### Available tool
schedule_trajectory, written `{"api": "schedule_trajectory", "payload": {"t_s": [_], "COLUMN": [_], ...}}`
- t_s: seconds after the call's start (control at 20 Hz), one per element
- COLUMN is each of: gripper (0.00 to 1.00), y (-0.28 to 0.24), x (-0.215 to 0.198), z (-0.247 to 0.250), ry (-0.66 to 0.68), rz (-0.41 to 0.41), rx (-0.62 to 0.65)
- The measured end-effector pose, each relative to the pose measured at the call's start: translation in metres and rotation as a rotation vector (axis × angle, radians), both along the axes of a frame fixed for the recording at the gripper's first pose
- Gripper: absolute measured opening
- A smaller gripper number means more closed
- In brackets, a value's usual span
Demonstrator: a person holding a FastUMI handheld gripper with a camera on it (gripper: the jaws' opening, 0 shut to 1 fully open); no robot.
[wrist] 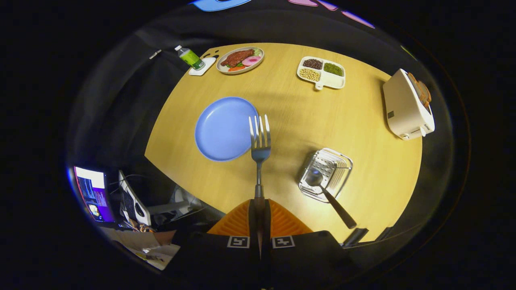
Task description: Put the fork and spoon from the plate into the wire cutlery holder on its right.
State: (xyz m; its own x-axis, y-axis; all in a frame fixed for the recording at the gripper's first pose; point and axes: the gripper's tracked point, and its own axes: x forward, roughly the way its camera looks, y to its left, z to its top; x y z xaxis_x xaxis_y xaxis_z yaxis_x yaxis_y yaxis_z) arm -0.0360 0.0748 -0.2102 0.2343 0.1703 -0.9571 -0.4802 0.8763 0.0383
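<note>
Wooden table (282, 104), round and pale, carries everything in this scene, with dark booth cloth around it. At about two o'clock from the fork stands a white toaster (407, 106) with bread in it. At eleven o'clock lies the blue plate (225, 129), now bare of cutlery. At twelve and one o'clock, far beyond, sit a plate of food (240, 60) and a divided tray of beans (321, 71). The wire cutlery holder (326, 174) stands at four o'clock from the fork's tines, and the spoon (327, 192) already rests in it, handle leaning out toward five o'clock. The gripper (258, 203) is clamped on the fork (260, 153), both fingers pressing its handle, tines pointing to twelve o'clock, high above the table. I judge the risk is this: the spoon's handle crosses the holder's opening, so the descending fork may strike it or tip the light holder.
</note>
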Motion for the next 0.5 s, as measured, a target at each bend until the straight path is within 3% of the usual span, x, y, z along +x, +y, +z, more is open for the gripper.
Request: {"api": "schedule_trajectory", "payload": {"t_s": [0.2, 0.5], "gripper": [0.06, 0.06], "y": [-0.036, -0.092], "x": [-0.003, 0.009], "z": [0.019, 0.018], "ry": [0.076, 0.192], "rz": [0.009, 0.079], "rx": [-0.039, -0.192]}}
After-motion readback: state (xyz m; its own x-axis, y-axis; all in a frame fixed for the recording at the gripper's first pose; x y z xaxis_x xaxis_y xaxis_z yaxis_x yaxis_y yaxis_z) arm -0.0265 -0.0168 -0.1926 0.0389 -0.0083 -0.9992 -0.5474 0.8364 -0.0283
